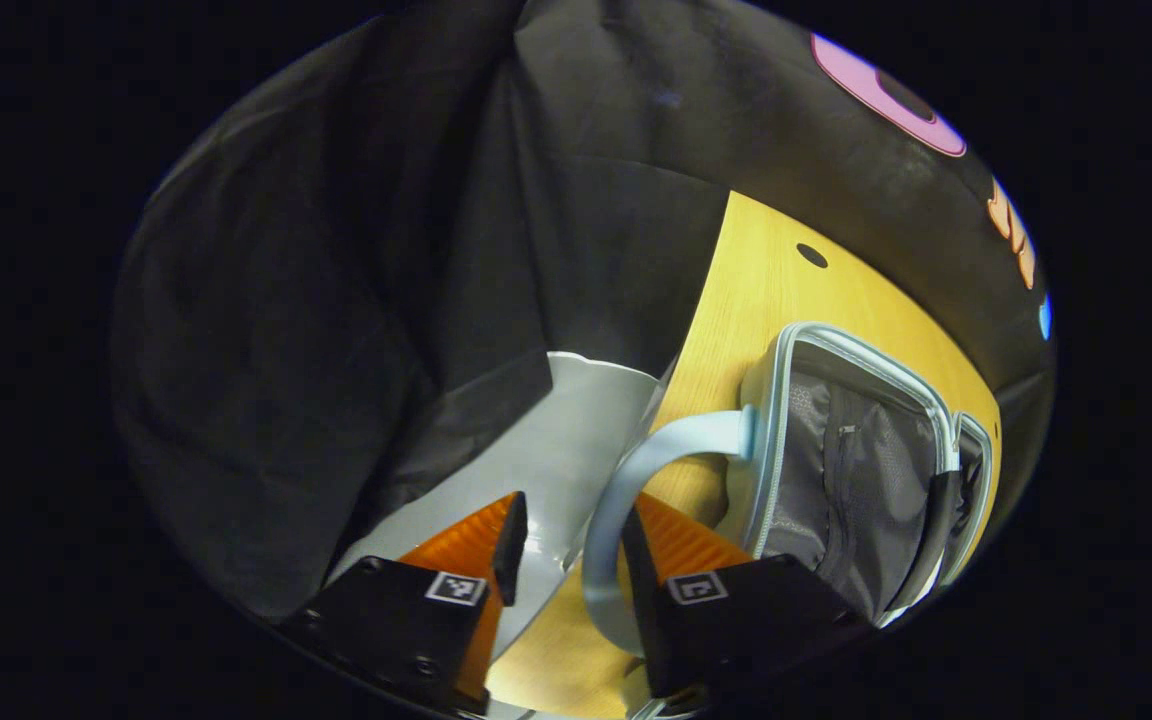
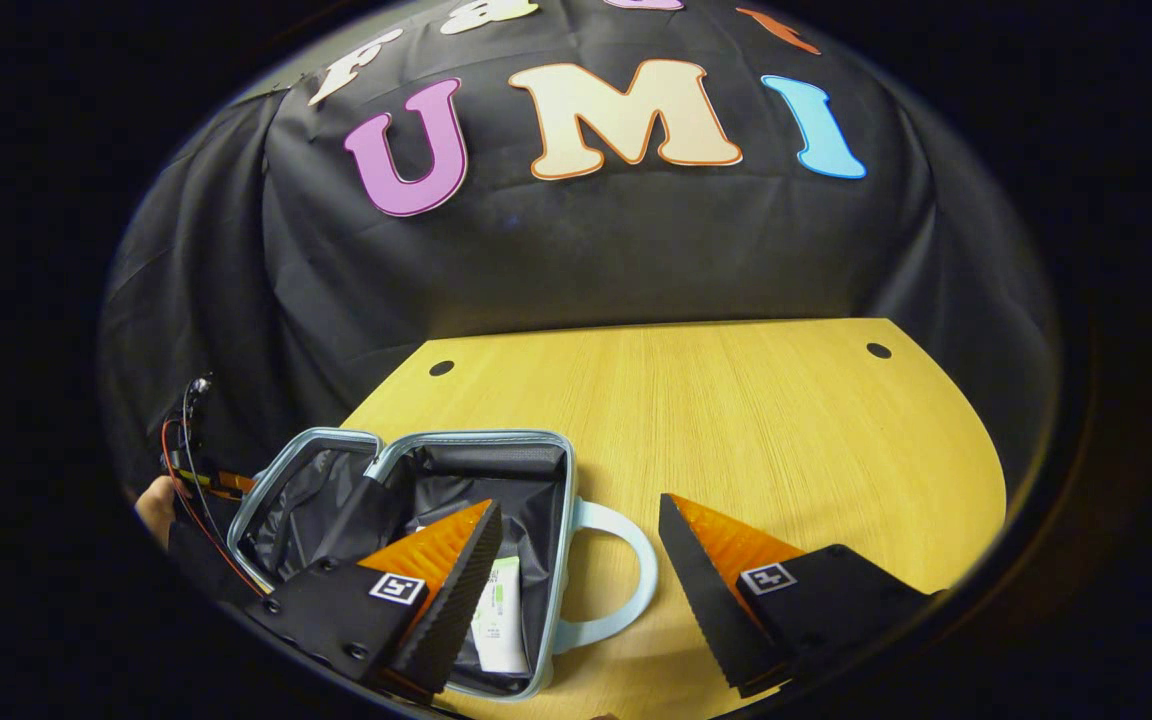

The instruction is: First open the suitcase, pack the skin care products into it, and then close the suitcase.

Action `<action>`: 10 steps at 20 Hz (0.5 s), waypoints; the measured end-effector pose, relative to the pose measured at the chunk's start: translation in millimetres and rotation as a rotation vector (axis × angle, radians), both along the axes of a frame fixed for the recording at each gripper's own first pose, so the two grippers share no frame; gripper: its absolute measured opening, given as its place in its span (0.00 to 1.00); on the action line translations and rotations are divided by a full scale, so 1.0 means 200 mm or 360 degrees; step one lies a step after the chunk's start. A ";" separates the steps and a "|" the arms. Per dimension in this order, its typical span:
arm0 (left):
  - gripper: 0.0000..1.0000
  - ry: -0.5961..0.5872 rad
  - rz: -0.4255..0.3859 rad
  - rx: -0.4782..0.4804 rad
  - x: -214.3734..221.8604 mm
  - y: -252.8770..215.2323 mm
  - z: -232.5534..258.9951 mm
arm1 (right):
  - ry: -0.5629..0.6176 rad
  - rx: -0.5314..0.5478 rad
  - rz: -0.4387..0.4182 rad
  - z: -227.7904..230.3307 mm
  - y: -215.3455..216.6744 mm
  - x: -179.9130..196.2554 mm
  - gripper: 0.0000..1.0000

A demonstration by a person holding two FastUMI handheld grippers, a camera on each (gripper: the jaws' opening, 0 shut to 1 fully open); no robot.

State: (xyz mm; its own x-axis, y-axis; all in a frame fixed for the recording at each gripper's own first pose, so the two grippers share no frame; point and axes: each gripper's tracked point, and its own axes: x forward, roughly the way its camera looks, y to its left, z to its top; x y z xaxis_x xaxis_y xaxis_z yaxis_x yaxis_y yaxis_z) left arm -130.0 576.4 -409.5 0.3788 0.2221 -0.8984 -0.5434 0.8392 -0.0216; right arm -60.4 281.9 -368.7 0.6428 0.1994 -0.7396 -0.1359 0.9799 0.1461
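Two grippers in play, both with jaws spread apart. Left gripper view: left gripper point(image 1: 566, 545) at bottom centre, fingers wide; the suitcase handle point(image 1: 636, 470), pale blue loop, curves down between the fingers, close to the right-hand one, contact cannot be told. Suitcase point(image 1: 856, 470) at lower right of frame, open, grey mesh lining with a zip facing the camera, standing on the wooden table point(image 1: 786, 290). Pale floor patch at lower centre beyond the table edge.

Right gripper view: right gripper point(image 2: 576, 545) at bottom, jaws released, gripping nothing, handle point(image 2: 626, 580) seen between the fingers, farther off. Suitcase point(image 2: 406, 450) lower left, lying open on the table point(image 2: 736, 420). White tube point(image 2: 498, 620) of skin care product inside the nearer half. Person's hand point(image 2: 151, 505) with wires at far left edge, beside the lid.
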 end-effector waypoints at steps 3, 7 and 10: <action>0.12 0.0012 -0.0045 0.0025 0.01 0.03 0.12 | -0.0024 -0.0012 -0.0006 0.02 -0.03 -0.01 0.98; 0.00 -0.0009 -0.0118 0.0162 0.05 -0.02 0.20 | -0.0045 -0.0012 0.0014 0.03 -0.07 -0.02 0.98; 0.00 -0.0063 -0.0185 0.0274 0.10 -0.05 0.36 | -0.0080 0.0002 0.0050 0.06 -0.07 -0.01 0.98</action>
State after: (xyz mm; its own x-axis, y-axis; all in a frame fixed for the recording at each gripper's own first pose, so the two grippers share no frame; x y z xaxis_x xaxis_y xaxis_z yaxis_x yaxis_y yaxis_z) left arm -110.5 565.7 -336.7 0.4452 0.3240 -0.8347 -0.4444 0.8893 0.1081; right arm -62.9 267.2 -355.9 0.6725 0.2210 -0.7063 -0.1739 0.9748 0.1394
